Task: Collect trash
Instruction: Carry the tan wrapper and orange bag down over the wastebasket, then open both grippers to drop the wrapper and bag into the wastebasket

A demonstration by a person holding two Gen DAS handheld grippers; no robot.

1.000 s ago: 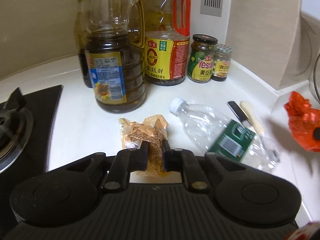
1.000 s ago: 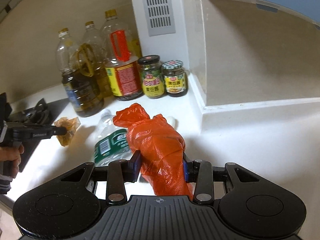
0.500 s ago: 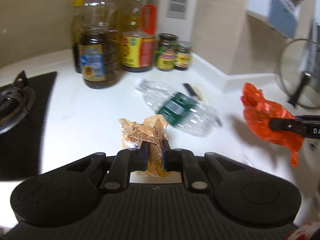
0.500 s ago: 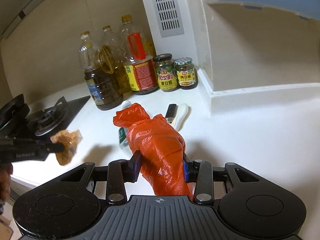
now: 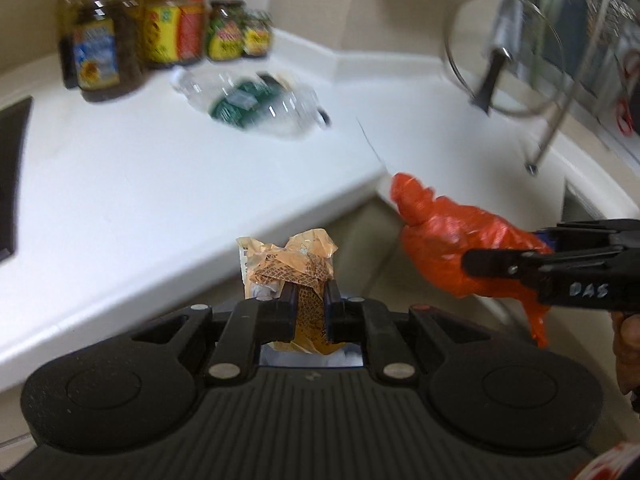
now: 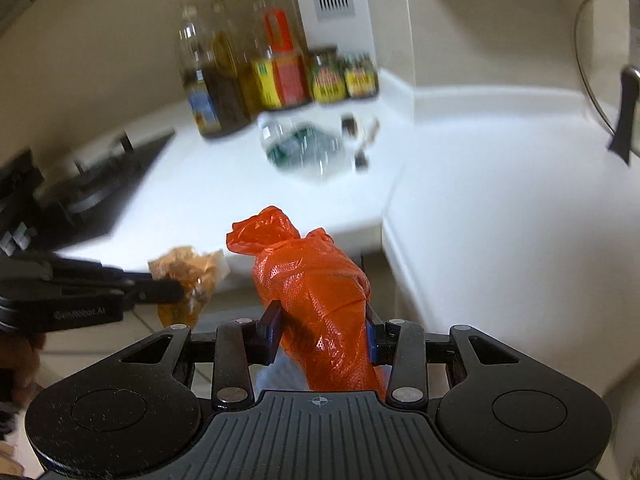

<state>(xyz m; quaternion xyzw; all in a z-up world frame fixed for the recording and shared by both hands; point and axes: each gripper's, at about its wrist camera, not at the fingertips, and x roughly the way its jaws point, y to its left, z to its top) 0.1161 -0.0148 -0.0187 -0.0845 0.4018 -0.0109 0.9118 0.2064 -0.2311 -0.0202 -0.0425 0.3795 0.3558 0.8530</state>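
Note:
My left gripper (image 5: pixel 310 300) is shut on a crumpled brown-and-yellow snack wrapper (image 5: pixel 290 264), held in the air past the front edge of the white counter (image 5: pixel 140 184). That wrapper (image 6: pixel 188 276) and the left gripper (image 6: pixel 176 292) also show at the left of the right wrist view. My right gripper (image 6: pixel 322 320) is shut on a bunched orange plastic bag (image 6: pixel 316 284), which hangs off the counter's corner. The bag (image 5: pixel 452 240) appears beside the wrapper in the left wrist view. An empty clear plastic bottle (image 5: pixel 252 104) with a green label lies on the counter, blurred.
Oil bottles (image 5: pixel 96 52) and sauce jars (image 5: pixel 226 36) stand along the back wall. A black hob (image 6: pixel 100 184) sits at the counter's left. A glass pot lid (image 5: pixel 504 52) leans on a rack at the right. A small knife (image 6: pixel 358 140) lies by the bottle. Tiled floor shows below.
Both grippers have pulled back off the counter with their trash, from above the worktop to beyond its front edge. The bottle and jars now lie farther away.

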